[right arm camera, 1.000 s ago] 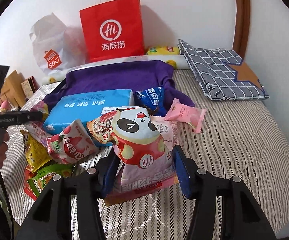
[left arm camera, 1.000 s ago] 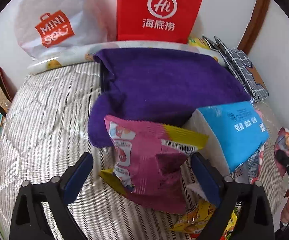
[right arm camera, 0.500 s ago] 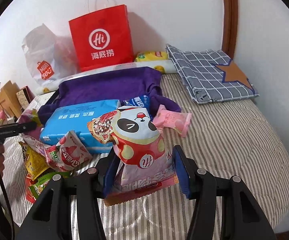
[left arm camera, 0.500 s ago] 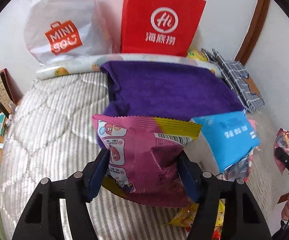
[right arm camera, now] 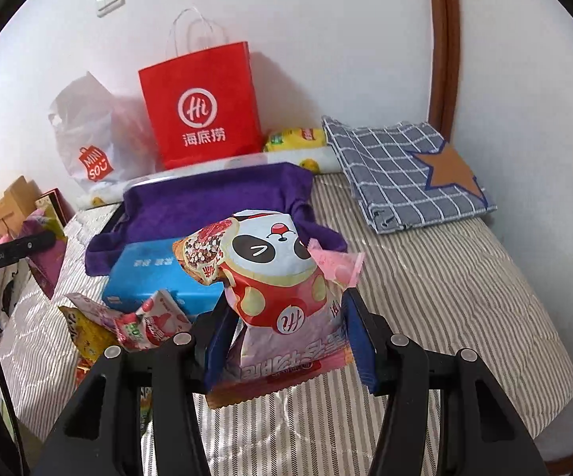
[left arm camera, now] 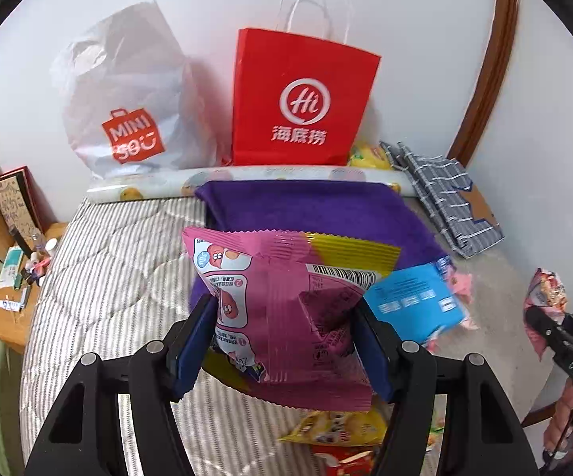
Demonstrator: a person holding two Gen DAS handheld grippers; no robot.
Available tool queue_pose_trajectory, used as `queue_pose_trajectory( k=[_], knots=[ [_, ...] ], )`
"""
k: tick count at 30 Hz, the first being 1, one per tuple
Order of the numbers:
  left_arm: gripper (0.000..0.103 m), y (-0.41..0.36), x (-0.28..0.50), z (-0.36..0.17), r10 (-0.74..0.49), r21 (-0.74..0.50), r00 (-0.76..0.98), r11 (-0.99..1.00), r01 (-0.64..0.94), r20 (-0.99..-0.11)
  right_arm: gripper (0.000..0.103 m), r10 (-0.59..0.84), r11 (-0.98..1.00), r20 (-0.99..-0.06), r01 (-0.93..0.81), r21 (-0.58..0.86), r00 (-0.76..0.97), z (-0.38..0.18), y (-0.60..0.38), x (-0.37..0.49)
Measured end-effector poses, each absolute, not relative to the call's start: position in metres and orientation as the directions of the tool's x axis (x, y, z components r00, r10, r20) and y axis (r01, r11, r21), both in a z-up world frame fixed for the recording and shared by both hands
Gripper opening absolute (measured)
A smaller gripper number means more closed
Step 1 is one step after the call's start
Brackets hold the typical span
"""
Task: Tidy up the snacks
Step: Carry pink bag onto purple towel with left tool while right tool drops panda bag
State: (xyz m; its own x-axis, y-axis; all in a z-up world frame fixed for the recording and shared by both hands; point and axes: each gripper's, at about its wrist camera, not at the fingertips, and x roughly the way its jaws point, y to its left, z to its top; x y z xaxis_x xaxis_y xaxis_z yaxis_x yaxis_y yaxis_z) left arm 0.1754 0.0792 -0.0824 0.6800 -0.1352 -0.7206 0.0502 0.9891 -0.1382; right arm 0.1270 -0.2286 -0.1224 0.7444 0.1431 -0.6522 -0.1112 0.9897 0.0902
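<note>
My left gripper (left arm camera: 282,341) is shut on a pink and yellow snack packet (left arm camera: 286,309) and holds it above the striped bed. My right gripper (right arm camera: 286,341) is shut on a panda-print snack bag (right arm camera: 278,277), also lifted off the bed. Loose snacks remain in a pile (right arm camera: 127,321) beside a blue tissue pack (right arm camera: 151,273), which also shows in the left wrist view (left arm camera: 413,301). A red paper bag (left arm camera: 302,99) and a white Miniso bag (left arm camera: 127,99) stand against the wall; the right wrist view shows them too, the red bag (right arm camera: 203,107) and the white bag (right arm camera: 88,139).
A purple towel (left arm camera: 310,214) lies on the striped bed (left arm camera: 108,277) before the bags. A checked grey pillow (right arm camera: 405,170) sits at the back right. A bedside table with small items (left arm camera: 16,289) stands left of the bed. A pink packet (right arm camera: 338,261) lies behind the panda bag.
My left gripper closed on the pink packet and lifted it. My right gripper rose higher with the panda bag held throughout.
</note>
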Motion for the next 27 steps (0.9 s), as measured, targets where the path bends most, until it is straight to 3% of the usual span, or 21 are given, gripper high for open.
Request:
queue_pose_trajectory(
  k=[15, 27],
  knots=[
    [0.065, 0.044, 0.195, -0.074, -0.204, -0.193, 0.703, 0.976, 0.096, -0.681, 0.053, 0.170, 0.985, -0.628, -0.140, 0.098, 0.760, -0.099, -0.205, 0.176],
    [0.065, 0.053, 0.254, -0.081, -0.148, -0.158, 0.700, 0.986, 0.052, -0.699, 0.053, 0.182, 0.983, -0.628, -0.165, 0.086, 0.757, -0.089, -0.179, 0.249]
  ],
)
